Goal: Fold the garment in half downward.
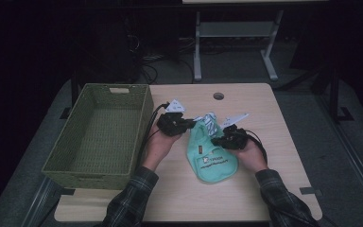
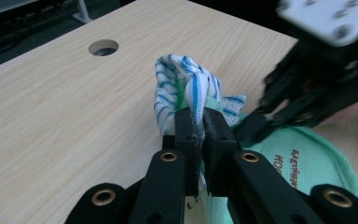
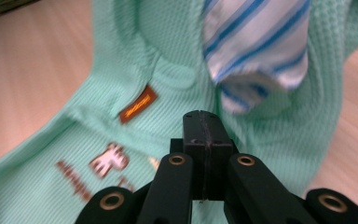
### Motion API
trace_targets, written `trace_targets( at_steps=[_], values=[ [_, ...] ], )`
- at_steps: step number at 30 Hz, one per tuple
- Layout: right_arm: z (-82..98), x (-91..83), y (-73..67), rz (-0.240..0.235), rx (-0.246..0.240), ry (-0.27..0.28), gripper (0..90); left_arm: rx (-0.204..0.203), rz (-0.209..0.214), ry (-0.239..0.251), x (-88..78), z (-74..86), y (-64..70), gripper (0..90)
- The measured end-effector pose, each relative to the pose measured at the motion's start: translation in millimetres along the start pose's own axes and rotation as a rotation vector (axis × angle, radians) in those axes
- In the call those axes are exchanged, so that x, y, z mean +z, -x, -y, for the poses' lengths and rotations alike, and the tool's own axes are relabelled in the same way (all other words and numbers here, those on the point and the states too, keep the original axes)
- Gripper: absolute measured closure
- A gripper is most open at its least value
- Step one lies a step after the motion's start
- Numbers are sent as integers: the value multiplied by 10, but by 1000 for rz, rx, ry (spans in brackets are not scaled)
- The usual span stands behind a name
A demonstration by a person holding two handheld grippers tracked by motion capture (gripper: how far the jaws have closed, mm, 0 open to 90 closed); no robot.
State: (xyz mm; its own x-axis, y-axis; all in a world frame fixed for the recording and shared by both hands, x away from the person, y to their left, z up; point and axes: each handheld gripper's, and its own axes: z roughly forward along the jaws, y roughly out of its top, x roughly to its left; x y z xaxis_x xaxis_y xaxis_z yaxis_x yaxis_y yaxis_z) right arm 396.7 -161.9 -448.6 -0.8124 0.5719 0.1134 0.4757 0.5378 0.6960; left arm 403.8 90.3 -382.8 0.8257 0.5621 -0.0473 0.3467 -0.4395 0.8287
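Observation:
A mint-green knit bib (image 1: 212,160) with a small print and an orange tag (image 3: 138,104) lies on the wooden table (image 1: 255,104). Its blue-and-white striped part (image 1: 209,120) is bunched up at the far end. My left gripper (image 2: 201,116) is shut on that striped cloth (image 2: 186,79) and holds it a little above the table. In the high view the left gripper (image 1: 189,124) is at the bib's top left. My right gripper (image 3: 201,119) has its jaws pressed together, tips over the green fabric (image 3: 144,56) at the bib's right edge (image 1: 219,140). I see no cloth between them.
A green woven basket (image 1: 86,176) stands empty on the left side of the table, close to my left hand. A round cable hole (image 1: 218,96) is in the tabletop beyond the bib. Table legs and cables sit on the dark floor behind.

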Motion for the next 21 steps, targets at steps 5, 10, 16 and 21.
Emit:
trace_targets(
  at_steps=[5,10,16,21],
  values=[
    [114,-185,-145,-25,-17,-6,898,5,-3,4,-27,-5,-9,856],
    [307,-291,-312,-29,-29,-31,898,8,-14,-3,-12,2,-3,856],
    [410,-410,-413,-42,-11,-20,898,6,-22,-7,-23,11,-25,856],
    [496,-337,-505,-66,-29,-61,898,6,-25,-2,-32,16,-29,856]
  ],
)
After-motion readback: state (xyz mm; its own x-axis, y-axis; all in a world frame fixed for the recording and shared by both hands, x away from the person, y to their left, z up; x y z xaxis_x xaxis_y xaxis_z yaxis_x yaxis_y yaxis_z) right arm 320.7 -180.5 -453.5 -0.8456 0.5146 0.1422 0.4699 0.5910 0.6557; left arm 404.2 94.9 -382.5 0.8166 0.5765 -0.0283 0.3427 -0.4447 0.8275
